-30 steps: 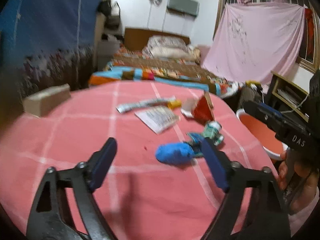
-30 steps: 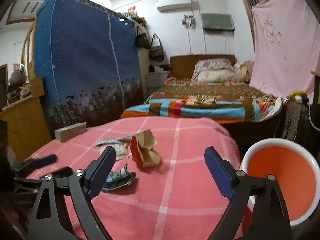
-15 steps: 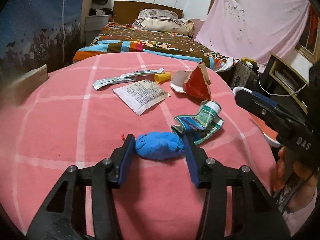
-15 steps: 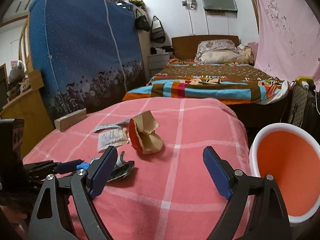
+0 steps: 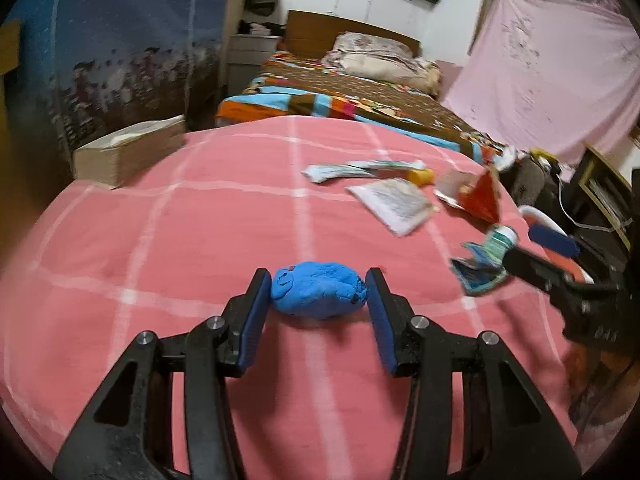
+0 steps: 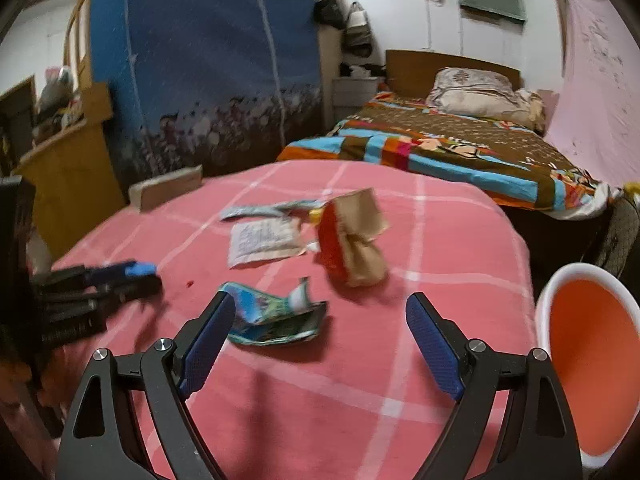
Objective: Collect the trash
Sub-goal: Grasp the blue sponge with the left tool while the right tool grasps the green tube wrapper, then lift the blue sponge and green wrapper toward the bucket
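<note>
Two claws are in view over a worktop covered with a pink checked cloth [image 5: 200,240]. The left claw [image 5: 319,296] has its blue pads on either side of a crumpled blue wad [image 5: 319,294] lying on the cloth near the worktop's near edge; the left pad touches the wad, the right pad sits just at its other end, and whether it is actually squeezed I cannot tell. The right claw [image 6: 320,316] is released, jaws spread wide, hovering low over a flattened green and blue wrapper [image 6: 276,318], which lies between the pads, closer to the left one, touching neither as far as the blurred frame shows. Farther in, toward the worktop's right edge, a torn red and brown paper bag [image 6: 352,240] stands crumpled. Just beside it lies a flat printed paper packet [image 6: 262,240], then a long silvery wrapper [image 6: 268,211] and a small yellow cap [image 5: 420,177]. A cardboard box [image 5: 128,152] sits at the far left corner of the worktop. An orange bin with a white rim [image 6: 596,360] stands off the worktop's right edge, mouth tilted toward the right wrist camera.
</note>
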The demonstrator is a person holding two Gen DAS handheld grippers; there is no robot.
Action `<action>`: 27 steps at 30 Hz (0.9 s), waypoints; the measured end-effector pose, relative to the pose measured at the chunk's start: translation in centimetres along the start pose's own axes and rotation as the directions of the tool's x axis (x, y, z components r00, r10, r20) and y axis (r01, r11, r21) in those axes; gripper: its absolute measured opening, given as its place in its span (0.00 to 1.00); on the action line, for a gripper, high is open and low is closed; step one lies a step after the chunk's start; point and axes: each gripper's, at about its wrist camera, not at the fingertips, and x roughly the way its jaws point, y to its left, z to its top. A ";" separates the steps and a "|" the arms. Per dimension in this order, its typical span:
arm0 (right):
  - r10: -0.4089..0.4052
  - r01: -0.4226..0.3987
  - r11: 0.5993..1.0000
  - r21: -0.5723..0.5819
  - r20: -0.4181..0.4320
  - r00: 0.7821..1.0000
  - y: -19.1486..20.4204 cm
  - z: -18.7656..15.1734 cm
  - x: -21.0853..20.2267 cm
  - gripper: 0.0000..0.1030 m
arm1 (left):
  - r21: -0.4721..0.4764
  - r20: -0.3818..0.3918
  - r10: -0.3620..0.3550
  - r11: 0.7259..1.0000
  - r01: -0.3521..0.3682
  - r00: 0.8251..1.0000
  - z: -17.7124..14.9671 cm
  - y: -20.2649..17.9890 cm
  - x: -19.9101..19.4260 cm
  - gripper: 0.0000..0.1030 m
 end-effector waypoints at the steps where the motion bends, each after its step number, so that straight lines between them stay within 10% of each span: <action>1: 0.001 -0.001 1.000 -0.013 -0.009 1.000 0.3 0.0 0.2 0.85 | -0.009 0.002 0.006 1.000 -0.006 1.000 0.0 0.3 0.0 0.29; 11: -0.055 0.037 0.989 -0.141 -0.122 0.991 3.3 0.0 3.1 0.84 | -0.046 0.003 0.015 0.999 -0.015 1.000 -0.1 1.3 0.2 0.29; 15: -0.051 0.032 0.990 -0.138 -0.137 0.989 3.2 -0.3 3.3 0.63 | -0.043 0.011 0.012 0.999 -0.011 1.000 0.0 1.1 0.1 0.29; 27: 0.000 -0.001 0.998 -0.055 -0.016 1.000 1.7 -0.1 0.8 0.54 | 0.013 0.131 -0.010 1.000 0.008 0.991 0.9 -1.5 -1.9 0.29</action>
